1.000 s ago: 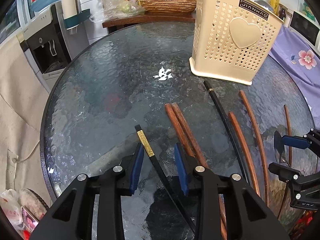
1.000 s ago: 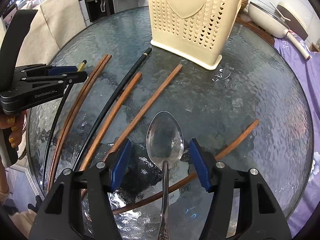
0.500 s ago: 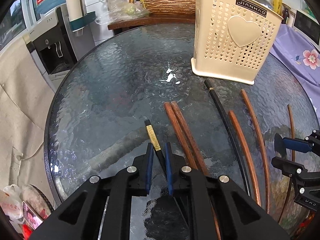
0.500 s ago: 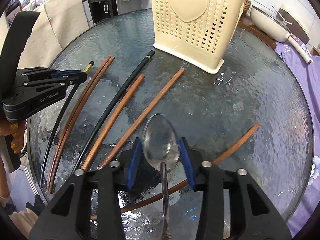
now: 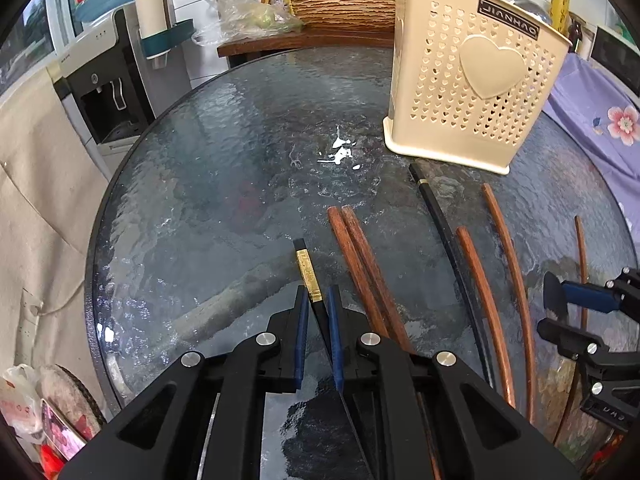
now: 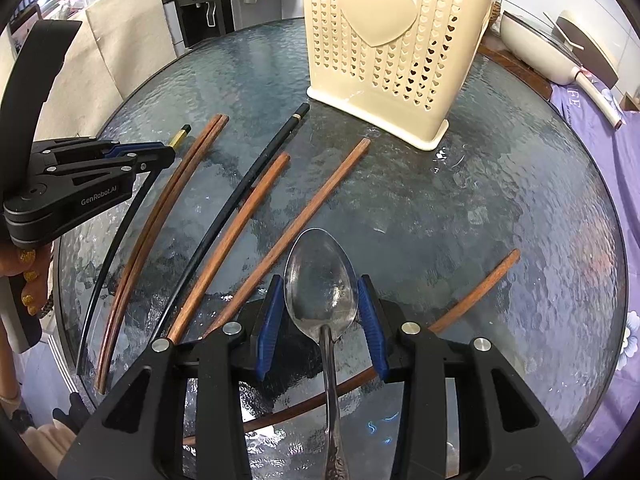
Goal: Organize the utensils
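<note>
Left wrist view: left gripper at 6 o'clock, jaws pinched tight on black chopstick w/ gold band; gold end sticks out toward 12. Glass counter is round, dark-rimmed. Pair of red-brown chopsticks lies just beside the gripper at 1 o'clock, side by side, touching. Second black chopstick further toward 2 o'clock, tip near base of cream basket, which stands upright at 1 o'clock. Two more brown chopsticks beyond it. Right gripper enters at 3 o'clock; jaw state not readable from this view.

Right wrist view: right gripper at 6 o'clock, jaws closed against the sides of metal spoon bowl, bowl face up, handle running back to 6. Cream basket at 12 o'clock, upright. Brown chopsticks fan from 7 toward 11–12 o'clock, on the counter. One brown chopstick lies apart at 3–4 o'clock, passing under the spoon handle. Left gripper at 9 o'clock w/ black chopstick in its jaws.
</note>
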### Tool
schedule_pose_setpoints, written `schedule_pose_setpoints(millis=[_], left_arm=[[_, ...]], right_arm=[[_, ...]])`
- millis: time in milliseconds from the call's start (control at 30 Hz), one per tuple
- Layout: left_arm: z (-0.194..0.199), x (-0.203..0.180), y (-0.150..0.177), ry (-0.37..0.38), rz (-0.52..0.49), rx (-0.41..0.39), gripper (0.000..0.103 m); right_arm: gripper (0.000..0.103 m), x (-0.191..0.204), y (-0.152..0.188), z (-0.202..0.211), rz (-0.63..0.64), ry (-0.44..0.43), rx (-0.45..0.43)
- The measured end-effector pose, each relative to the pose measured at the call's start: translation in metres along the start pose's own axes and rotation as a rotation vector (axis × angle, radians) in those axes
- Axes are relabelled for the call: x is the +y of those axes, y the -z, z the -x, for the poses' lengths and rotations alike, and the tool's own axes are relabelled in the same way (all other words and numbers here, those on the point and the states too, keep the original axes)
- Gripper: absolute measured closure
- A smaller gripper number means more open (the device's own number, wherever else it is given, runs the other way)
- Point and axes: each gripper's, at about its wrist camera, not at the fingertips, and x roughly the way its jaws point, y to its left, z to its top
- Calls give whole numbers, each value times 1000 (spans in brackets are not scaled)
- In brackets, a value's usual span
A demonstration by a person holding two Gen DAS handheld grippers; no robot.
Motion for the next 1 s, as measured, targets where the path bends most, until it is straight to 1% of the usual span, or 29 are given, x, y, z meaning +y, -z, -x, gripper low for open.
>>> schedule_pose_setpoints(millis=[133, 267, 433, 700, 833, 1000], left_arm=[[-2, 2, -4, 39, 18, 4, 94], [3, 2, -5, 46, 17, -22, 95], [21, 4, -9, 66, 14, -76, 95], [59, 5, -15, 123, 9, -174, 95], [76, 5, -17, 151, 9, -210, 96], [92, 4, -18, 161, 0, -248, 96]], right_arm=[[65, -4, -1, 2, -21, -17, -20], [65, -6, -3, 9, -31, -27, -47], [65, -9, -6, 23, -46, -45, -90], [65, -14, -7, 61, -69, -57, -191], [65, -14, -8, 78, -76, -61, -241], [65, -18, -9, 95, -92, -69, -286]])
